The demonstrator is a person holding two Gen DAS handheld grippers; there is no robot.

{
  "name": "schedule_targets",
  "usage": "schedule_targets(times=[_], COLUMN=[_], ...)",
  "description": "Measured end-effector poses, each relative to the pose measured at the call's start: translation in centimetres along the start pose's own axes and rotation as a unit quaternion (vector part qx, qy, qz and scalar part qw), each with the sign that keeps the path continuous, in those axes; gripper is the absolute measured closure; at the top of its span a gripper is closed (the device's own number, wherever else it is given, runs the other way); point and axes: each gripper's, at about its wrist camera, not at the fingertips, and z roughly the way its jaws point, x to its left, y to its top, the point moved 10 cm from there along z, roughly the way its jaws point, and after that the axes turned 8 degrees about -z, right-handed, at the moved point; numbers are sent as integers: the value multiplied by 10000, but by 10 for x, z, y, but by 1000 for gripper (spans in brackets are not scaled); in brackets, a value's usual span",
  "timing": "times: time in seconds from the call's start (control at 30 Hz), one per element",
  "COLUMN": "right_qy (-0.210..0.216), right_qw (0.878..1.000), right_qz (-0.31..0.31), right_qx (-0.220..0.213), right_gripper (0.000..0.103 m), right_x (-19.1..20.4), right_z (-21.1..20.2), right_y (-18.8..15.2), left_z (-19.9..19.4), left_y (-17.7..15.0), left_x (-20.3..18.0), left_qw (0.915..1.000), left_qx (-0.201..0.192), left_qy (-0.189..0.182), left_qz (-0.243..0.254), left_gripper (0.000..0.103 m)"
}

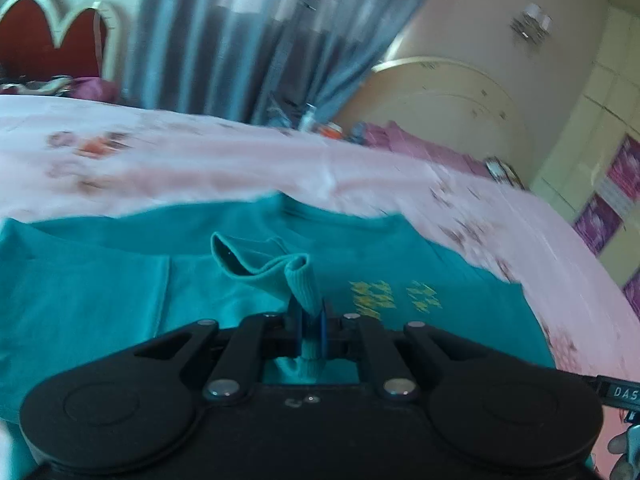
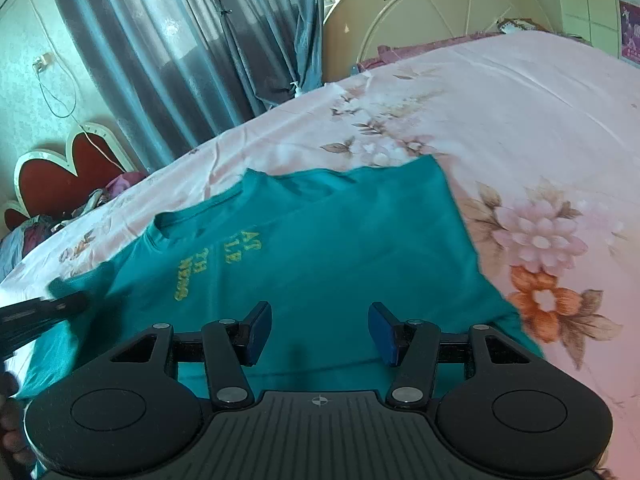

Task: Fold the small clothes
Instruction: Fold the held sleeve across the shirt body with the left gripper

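A small teal shirt [image 2: 340, 240] with yellow lettering [image 2: 200, 268] lies spread on a pink floral bedsheet [image 2: 520, 120]. In the left wrist view the shirt [image 1: 100, 300] fills the lower frame, and my left gripper [image 1: 310, 320] is shut on its ribbed sleeve cuff [image 1: 298, 280], holding the cuff lifted above the shirt body. My right gripper [image 2: 320, 332] is open and empty, its blue pads [image 2: 260, 332] hovering over the near part of the shirt. The left gripper also shows in the right wrist view [image 2: 40, 312] at the shirt's left side.
Blue-grey curtains [image 2: 180, 40] hang behind the bed. A cream curved footboard [image 2: 440, 12] and a red heart-shaped headboard [image 2: 60, 176] stand at the bed's ends. Purple cloth and small items [image 1: 400, 140] lie at the far edge. A cupboard [image 1: 600, 160] stands at the right.
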Motion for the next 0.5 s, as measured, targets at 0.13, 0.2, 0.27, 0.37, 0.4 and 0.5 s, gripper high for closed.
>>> schedule_targets(times=[0.13, 0.2, 0.27, 0.37, 0.4, 0.5], right_qy=[92, 200, 297, 684, 818, 1276], right_qw=[9999, 9995, 9990, 9965, 9955, 9905], right_qz=[139, 244, 323, 463, 477, 509], right_qx=[-12, -20, -70, -88, -67, 91], right_gripper=[49, 49, 49, 49, 49, 49], right_x=[-19, -25, -26, -11, -3, 32], right_z=[-6, -9, -11, -6, -3, 14], right_y=[-1, 1, 5, 12, 13, 12], left_z=[33, 43, 39, 8, -4, -51], left_y=[-33, -52, -63, -62, -61, -54], left_x=[-39, -57, -67, -59, -48, 10], left_qw=[9981, 9953, 9929, 9938, 9951, 9979], left_qx=[439, 617, 705, 483, 412, 184], left_qy=[-229, -418, -483, -457, -369, 109], left_qz=[375, 615, 825, 887, 825, 607], left_gripper=[91, 69, 71, 60, 55, 56])
